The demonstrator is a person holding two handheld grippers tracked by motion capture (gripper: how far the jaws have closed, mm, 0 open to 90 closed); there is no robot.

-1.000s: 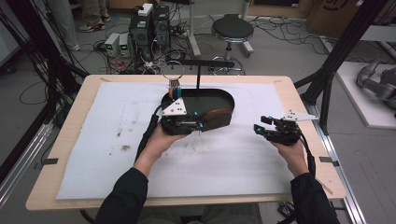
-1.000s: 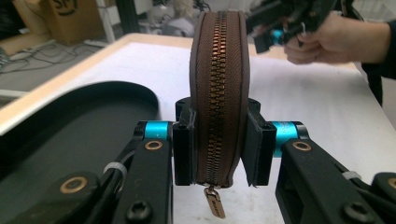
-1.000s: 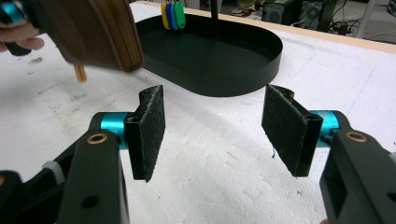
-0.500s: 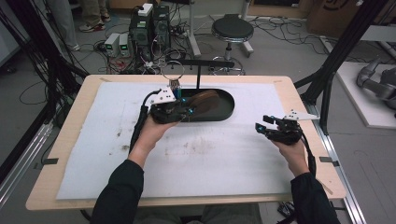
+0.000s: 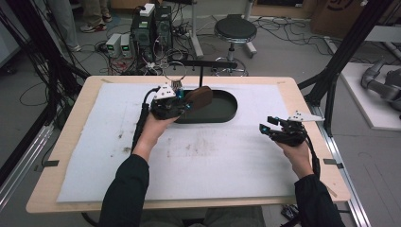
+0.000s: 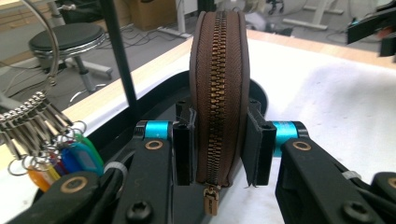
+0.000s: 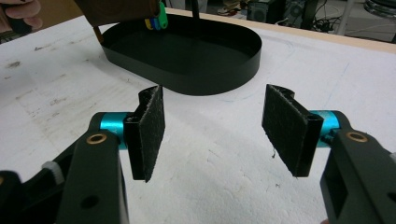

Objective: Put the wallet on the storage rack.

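Observation:
My left gripper [image 5: 183, 106] is shut on a brown zipped pouch [image 5: 199, 97], which it holds upright over the left end of the black oval tray [image 5: 222, 113]. In the left gripper view the pouch [image 6: 217, 84] stands edge-on between the pads, zipper facing the camera, pull tab hanging at the bottom. A bunch of keys [image 6: 49, 140] with coloured tags hangs from a large ring beside it. My right gripper [image 5: 270, 126] hovers open over the white mat at the right, with nothing between its pads [image 7: 149, 130].
A thin black stand [image 5: 201, 71] rises behind the tray and carries the key ring [image 5: 175, 72]. The white mat [image 5: 213, 161] covers most of the wooden table. A stool [image 5: 234, 30], cables and electronics sit on the floor beyond the far edge.
My left gripper has moved left and slightly back along the tray with the pouch, which now stands raised above the tray's left end. The right gripper has hardly moved.

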